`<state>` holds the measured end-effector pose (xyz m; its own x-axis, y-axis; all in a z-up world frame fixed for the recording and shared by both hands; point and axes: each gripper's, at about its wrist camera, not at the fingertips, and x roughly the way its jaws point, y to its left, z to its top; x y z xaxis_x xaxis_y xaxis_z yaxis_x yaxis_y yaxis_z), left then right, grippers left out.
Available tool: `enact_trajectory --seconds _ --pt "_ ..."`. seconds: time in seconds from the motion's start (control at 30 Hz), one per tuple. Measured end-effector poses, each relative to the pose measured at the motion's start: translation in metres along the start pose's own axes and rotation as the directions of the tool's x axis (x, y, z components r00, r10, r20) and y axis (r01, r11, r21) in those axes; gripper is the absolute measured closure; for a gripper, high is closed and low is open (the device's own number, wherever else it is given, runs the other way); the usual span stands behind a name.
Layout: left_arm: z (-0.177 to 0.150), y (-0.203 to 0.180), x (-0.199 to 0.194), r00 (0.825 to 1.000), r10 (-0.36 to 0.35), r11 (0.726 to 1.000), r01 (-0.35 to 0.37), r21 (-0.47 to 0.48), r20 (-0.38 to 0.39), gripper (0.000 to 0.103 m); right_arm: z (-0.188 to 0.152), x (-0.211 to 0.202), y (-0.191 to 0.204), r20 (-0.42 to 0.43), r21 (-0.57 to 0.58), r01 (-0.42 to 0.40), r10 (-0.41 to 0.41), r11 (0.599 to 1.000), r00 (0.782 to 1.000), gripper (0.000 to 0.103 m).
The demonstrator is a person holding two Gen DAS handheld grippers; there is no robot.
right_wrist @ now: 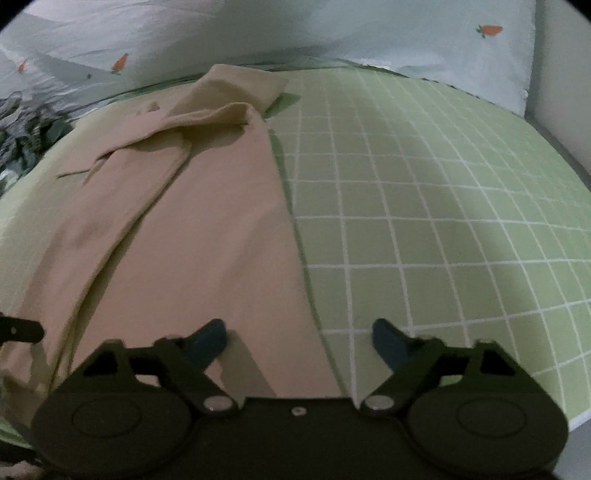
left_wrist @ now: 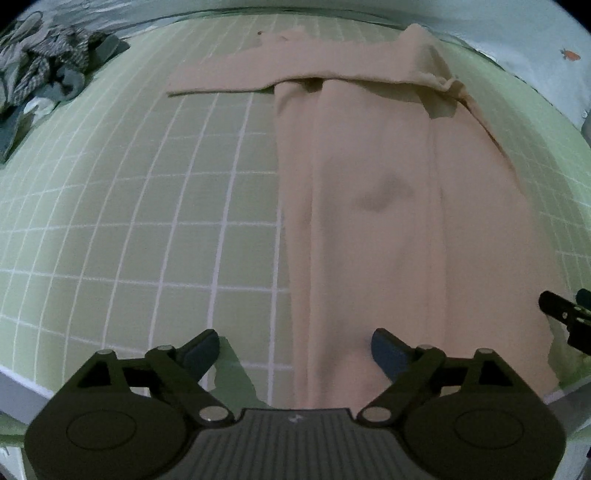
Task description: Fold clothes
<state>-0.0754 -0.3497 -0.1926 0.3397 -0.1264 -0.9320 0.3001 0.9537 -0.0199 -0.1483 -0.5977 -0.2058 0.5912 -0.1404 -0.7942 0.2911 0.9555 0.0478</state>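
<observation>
The beige garment (left_wrist: 369, 206) lies flat and lengthwise on the green checked sheet (left_wrist: 147, 221), already narrowed into a long strip, with 1 sleeve (left_wrist: 236, 79) laid crosswise over its far end and a rumpled fold (right_wrist: 236, 96) at the far corner; its near hem reaches the edge of the bed under both tools. The left gripper (left_wrist: 295, 350) hangs over the garment's near left edge with its jaws spread wide; 1 blue pad (left_wrist: 201, 349) sits above the sheet, the other above the cloth, and neither presses on fabric. The right gripper (right_wrist: 299, 341) straddles the garment's near right edge, jaws likewise apart and gripping nothing; its left pad is over cloth, its right over sheet. A heap of patterned clothes (left_wrist: 40, 70) lies at the far left; a pale cover with carrot prints (right_wrist: 489, 30) borders the far side.
</observation>
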Motion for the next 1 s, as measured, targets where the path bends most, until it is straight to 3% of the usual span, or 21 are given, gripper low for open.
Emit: enact_trajectory --seconds 0.07,0.1,0.17,0.27,0.43,0.53,0.7,0.9,1.0 --pt "-0.004 -0.001 -0.001 1.0 0.006 1.0 -0.006 0.002 0.0 0.009 0.0 -0.004 0.003 0.005 -0.01 -0.013 0.013 1.0 1.0 0.061" --pt "-0.005 -0.002 -0.001 1.0 0.009 1.0 -0.009 0.003 0.0 0.007 0.001 -0.005 0.004 0.003 -0.011 -0.022 0.022 1.0 1.0 0.067" --pt "-0.007 0.0 -0.001 1.0 0.009 1.0 -0.009 0.002 0.003 0.005 0.002 -0.007 0.009 -0.001 -0.007 -0.032 0.032 0.999 0.999 0.089" --pt "-0.008 -0.001 -0.002 1.0 0.009 1.0 -0.009 0.003 0.005 0.005 0.001 -0.009 0.017 0.01 -0.024 -0.019 0.019 1.0 1.0 0.096" --pt "-0.009 -0.002 0.0 1.0 0.005 1.0 -0.005 0.006 0.01 0.005 0.003 -0.026 0.028 0.062 -0.069 0.001 0.004 0.998 0.998 0.096" --pt "-0.009 -0.001 0.0 1.0 -0.004 1.0 0.004 0.006 0.007 0.004 0.006 -0.038 0.046 0.105 -0.16 0.023 -0.006 0.987 0.994 0.096" --pt "-0.009 0.001 0.0 1.0 -0.019 1.0 0.019 0.017 -0.002 0.004 0.004 -0.051 0.086 0.149 -0.312 -0.006 0.055 0.95 0.987 0.097" --pt "-0.01 0.005 -0.002 0.999 -0.039 0.998 0.04 0.042 -0.014 0.004 -0.003 -0.02 0.099 -0.032 -0.211 -0.191 0.188 0.959 0.982 0.095" --pt "-0.01 0.009 -0.002 0.999 -0.048 0.997 0.049 0.055 -0.02 0.003 -0.004 -0.016 0.096 -0.065 -0.135 -0.245 0.238 0.96 0.969 0.082"
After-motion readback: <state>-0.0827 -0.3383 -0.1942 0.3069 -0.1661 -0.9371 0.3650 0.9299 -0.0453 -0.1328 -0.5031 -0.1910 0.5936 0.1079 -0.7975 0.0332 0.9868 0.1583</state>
